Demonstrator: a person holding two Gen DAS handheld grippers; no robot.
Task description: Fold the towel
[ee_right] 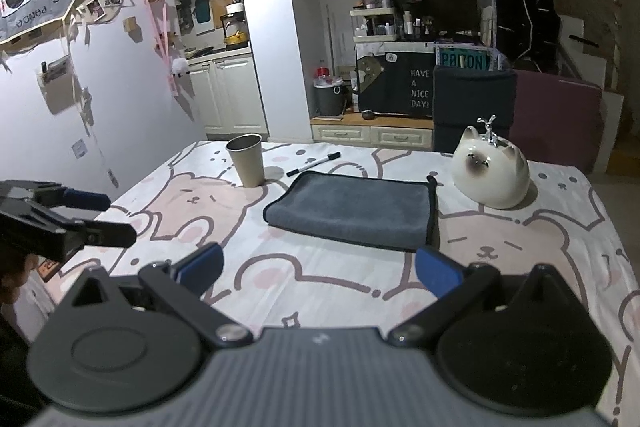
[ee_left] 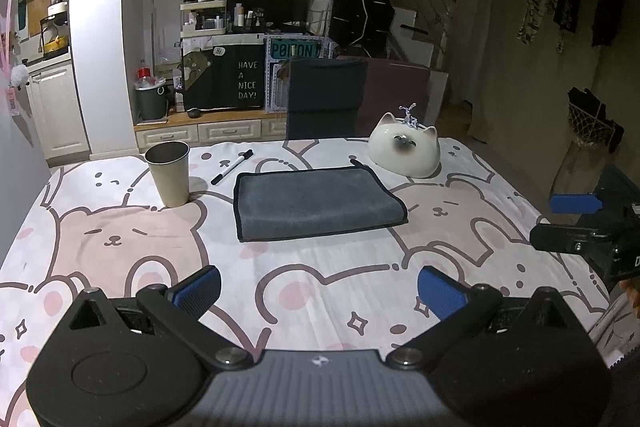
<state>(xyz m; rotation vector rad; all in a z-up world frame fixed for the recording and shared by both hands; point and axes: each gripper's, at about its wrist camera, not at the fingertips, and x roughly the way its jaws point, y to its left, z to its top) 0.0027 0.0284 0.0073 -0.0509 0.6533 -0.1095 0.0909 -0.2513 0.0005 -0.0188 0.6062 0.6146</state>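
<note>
Two grippers, left gripper point(ee_left: 319, 291), right gripper point(ee_right: 318, 269); one towel point(ee_left: 316, 203)

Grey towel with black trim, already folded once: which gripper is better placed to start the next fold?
Probably right. The right gripper is open, its right finger just short of the grey towel at its trimmed near corner. The left gripper is also open but sits further back from the towel.

- One folded grey microfibre towel with black edging point(ee_left: 316, 203) point(ee_right: 352, 211), lying flat.
- One beige metal cup point(ee_left: 168, 173) point(ee_right: 246, 161), left of the towel.
- One black-capped white marker pen point(ee_left: 232, 167) point(ee_right: 314, 165), between cup and towel.
- One white ceramic cat-face bowl point(ee_left: 404, 151) point(ee_right: 490, 173), right of the towel.
- Two grippers with blue pads: left gripper point(ee_left: 319, 289) point(ee_right: 116, 215), right gripper point(ee_right: 318, 267) point(ee_left: 552, 223).
</note>
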